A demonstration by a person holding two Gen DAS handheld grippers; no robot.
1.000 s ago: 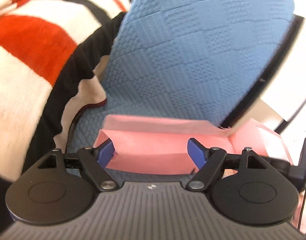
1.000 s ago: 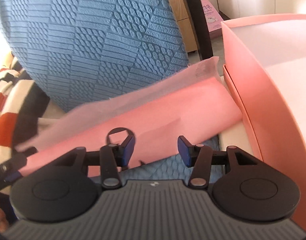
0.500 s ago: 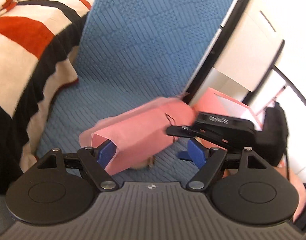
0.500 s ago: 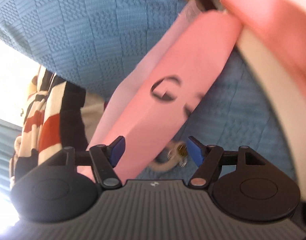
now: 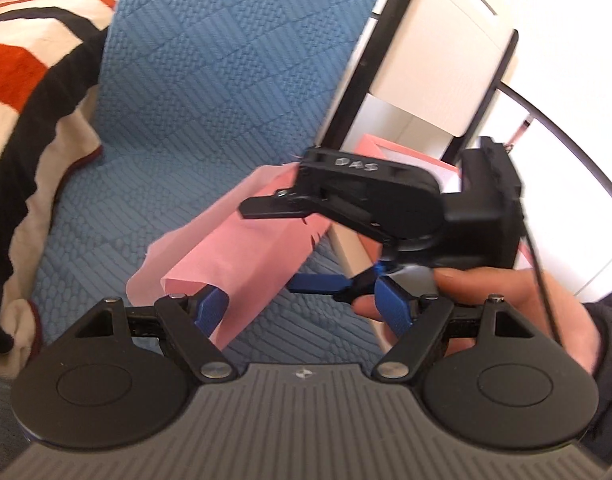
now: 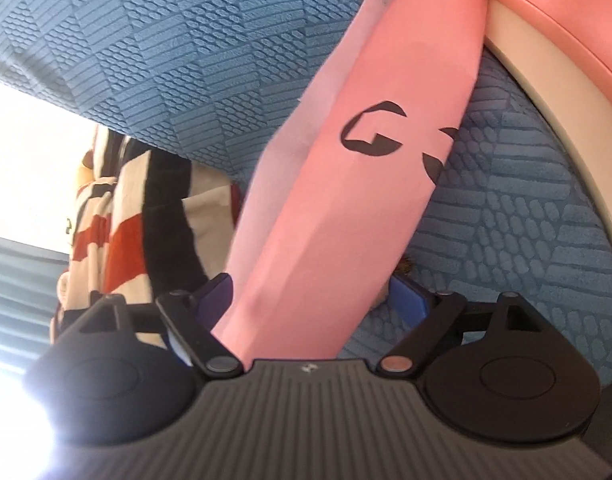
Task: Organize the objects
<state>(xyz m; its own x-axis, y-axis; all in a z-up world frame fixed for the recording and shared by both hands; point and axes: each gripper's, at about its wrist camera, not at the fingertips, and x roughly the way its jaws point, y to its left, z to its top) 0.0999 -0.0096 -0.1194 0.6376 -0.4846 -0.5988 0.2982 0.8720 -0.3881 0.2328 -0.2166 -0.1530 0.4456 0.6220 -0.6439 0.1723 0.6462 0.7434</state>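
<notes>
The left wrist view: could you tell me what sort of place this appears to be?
Probably a bedroom at home: a blue quilted cover spread over what looks like a bed, a striped fleece blanket beside it, and white furniture alongside.

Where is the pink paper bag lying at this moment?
In both wrist views the pink paper bag lies flat on the blue textured cover, its far end beside the pink box and the striped blanket further off.

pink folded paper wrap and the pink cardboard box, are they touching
Cannot tell. In the right wrist view the pink folded paper wrap runs up to the pink cardboard box, but where they meet is blurred at the frame's edge.
</notes>
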